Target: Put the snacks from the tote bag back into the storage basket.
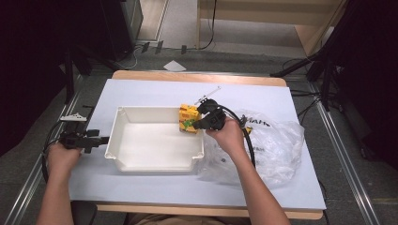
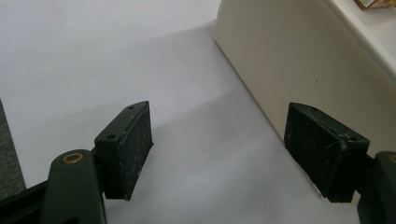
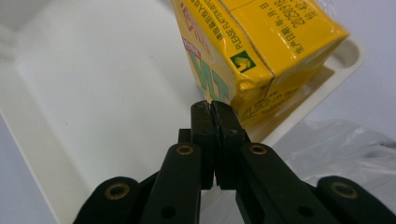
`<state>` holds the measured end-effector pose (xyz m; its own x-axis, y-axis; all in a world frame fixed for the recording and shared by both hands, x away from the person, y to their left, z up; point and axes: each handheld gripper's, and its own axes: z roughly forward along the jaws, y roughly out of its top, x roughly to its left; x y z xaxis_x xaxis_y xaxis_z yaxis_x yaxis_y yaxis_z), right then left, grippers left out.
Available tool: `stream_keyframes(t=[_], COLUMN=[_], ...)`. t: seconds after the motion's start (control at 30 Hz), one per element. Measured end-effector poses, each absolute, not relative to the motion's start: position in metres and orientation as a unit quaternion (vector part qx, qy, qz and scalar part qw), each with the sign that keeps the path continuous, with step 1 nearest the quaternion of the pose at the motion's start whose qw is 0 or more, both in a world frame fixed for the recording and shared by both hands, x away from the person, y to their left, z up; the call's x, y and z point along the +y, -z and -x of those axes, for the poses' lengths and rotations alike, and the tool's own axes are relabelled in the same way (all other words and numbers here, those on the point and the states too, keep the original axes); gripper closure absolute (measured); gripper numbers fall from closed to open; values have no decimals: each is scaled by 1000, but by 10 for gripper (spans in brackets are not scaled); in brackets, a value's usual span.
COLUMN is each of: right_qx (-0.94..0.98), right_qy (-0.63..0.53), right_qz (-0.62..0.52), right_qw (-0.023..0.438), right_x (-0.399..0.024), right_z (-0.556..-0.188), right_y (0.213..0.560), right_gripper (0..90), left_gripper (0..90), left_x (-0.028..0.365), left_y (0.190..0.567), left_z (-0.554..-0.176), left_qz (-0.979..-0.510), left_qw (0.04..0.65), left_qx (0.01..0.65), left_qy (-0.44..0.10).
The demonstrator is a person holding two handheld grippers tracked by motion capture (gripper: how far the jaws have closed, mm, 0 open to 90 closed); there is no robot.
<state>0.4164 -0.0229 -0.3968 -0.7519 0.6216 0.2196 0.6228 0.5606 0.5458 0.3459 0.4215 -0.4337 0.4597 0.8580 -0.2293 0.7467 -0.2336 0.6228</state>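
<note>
1. The yellow box [image 3: 261, 51] sits in the far right corner of the white tub [image 1: 155, 140], leaning on its wall.
2. The right tongs [image 3: 214, 112] are pressed together. They may pinch a thin edge of the box, but I cannot tell for sure.
3. The left tongs [image 2: 224, 154] are spread wide, just beside the tub's left wall, holding nothing.
4. I think the box is being put in the tub. Go slow, and watch that it does not tip.
5. The plastic bag [image 1: 272, 145] lies right of the tub.

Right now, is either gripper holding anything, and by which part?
The right gripper pinches the yellow carton by a corner edge; the left gripper is open, holding nothing.
</note>
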Motion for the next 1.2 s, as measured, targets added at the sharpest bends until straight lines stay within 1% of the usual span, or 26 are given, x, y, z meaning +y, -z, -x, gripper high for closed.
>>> stream_keyframes(t=[0.23,0.37,0.63,0.93,1.07,1.2], right_qx=[-885,-885,-889,-894,-896,-897], right_qy=[316,329,339,318,306,307], right_qz=[342,329,307,315,322,319], right_qw=[-5,-5,-16,-9,-7,-5], right_x=[-18,-13,18,47,46,44], right_z=[-411,-408,-417,-442,-448,-447], right_y=[389,377,349,353,359,358], right_gripper=[894,894,895,895,897,897], left_gripper=[248,247,248,248,248,248], left_x=[421,421,421,423,423,423], left_y=[433,434,434,433,433,433], left_z=[-346,-346,-346,-346,-346,-346], left_qz=[-781,-780,-782,-778,-778,-778], left_qw=[346,346,347,350,350,350], left_qx=[513,514,512,515,515,515], left_qy=[-81,-81,-81,-82,-82,-83])
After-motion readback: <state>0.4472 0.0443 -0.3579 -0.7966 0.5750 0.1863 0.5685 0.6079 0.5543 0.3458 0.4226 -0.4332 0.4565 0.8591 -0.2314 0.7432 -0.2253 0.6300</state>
